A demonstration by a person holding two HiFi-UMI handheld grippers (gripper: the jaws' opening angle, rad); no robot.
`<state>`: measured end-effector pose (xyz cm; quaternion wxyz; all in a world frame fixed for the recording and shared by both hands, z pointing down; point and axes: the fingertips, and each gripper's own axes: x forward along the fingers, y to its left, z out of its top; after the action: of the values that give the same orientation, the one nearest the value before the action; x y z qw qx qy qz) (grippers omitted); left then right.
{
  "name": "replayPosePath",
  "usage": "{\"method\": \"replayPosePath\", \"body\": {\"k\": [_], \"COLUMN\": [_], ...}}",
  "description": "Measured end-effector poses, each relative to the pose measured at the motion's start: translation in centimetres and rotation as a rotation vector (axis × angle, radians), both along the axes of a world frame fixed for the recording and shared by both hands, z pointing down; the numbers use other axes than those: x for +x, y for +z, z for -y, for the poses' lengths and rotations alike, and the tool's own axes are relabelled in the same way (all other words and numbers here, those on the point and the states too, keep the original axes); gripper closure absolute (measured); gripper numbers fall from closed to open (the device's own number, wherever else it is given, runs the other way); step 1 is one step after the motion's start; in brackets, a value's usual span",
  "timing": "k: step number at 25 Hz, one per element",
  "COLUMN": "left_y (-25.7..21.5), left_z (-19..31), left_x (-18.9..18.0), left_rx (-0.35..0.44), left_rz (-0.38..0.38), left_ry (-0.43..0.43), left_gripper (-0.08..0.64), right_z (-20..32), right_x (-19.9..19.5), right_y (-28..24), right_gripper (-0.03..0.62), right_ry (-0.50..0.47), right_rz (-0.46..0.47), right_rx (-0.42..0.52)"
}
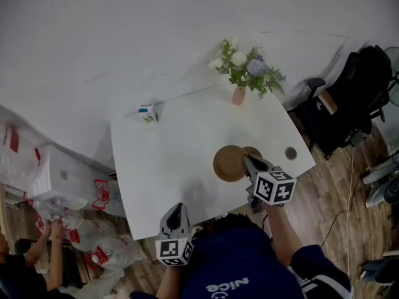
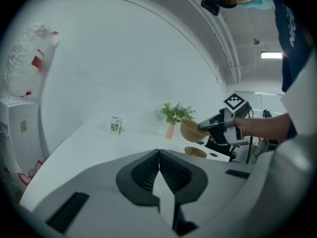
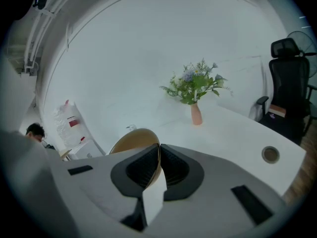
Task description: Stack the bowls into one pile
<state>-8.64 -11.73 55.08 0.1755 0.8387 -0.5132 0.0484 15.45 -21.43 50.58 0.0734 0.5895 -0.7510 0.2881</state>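
While my right tool pinches the brown bowl by its rim, up over the desk near the other bowl, my left tool is closed with nothing in it. That thin pinch could slip, so the brown bowl might tip and fall.

Head overhead; gripper views low across table

Left gripper, carried low and close to the person's body, points forward, jaws pressed together with nothing between them. Right gripper reaches farther ahead on the outstretched right forearm, angled slightly downward, jaws clamped on the rim of a bowl held tipped in the air. A marker cube tops each gripper
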Motion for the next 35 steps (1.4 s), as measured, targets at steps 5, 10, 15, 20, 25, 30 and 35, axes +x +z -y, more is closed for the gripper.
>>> {"method": "replayPosePath", "body": {"k": [5, 10, 15, 20, 25, 30, 35], "left_y": [0.1, 0.1, 0.7, 0.8, 0.8, 0.7, 0.9], "left_z": [0.6, 1.0, 1.6, 2.2, 2.6, 3.0, 3.3], "left_x": [1.2, 1.7, 2.0, 2.4, 2.2, 2.3, 2.6], "left_rx": [0.001, 0.002, -0.023, -0.029, -0.035, -0.037, -0.042], "left_rz": [-0.002, -0.003, -0.012, -0.008, 0.004, 0.004, 0.010], "left_ry": [0.047, 0.067, 0.086, 0.094, 0.079, 0.057, 0.046], "left_gripper": [0.543, 0.542, 0.541, 0.541, 0.542, 0.543, 0.542], "right_z": [-0.3, -1.0, -1.2, -1.0, -0.7, -0.2, 0.1], "right_x": [3.7, 6.6, 8.9, 10.9, 11.6, 11.8, 11.5], "right_y": [0.0, 0.8, 2.3, 3.8, 6.2, 8.1, 9.3], "right_gripper": [0.555, 0.555, 0.555, 0.555, 0.555, 0.555, 0.555], "right_ry": [0.091, 0.164, 0.220, 0.257, 0.263, 0.247, 0.243], "right_rz": [-0.005, -0.013, -0.013, -0.016, -0.009, -0.038, -0.015], "right_rx": [0.000, -0.030, -0.068, -0.118, -0.195, -0.245, -0.259]}}
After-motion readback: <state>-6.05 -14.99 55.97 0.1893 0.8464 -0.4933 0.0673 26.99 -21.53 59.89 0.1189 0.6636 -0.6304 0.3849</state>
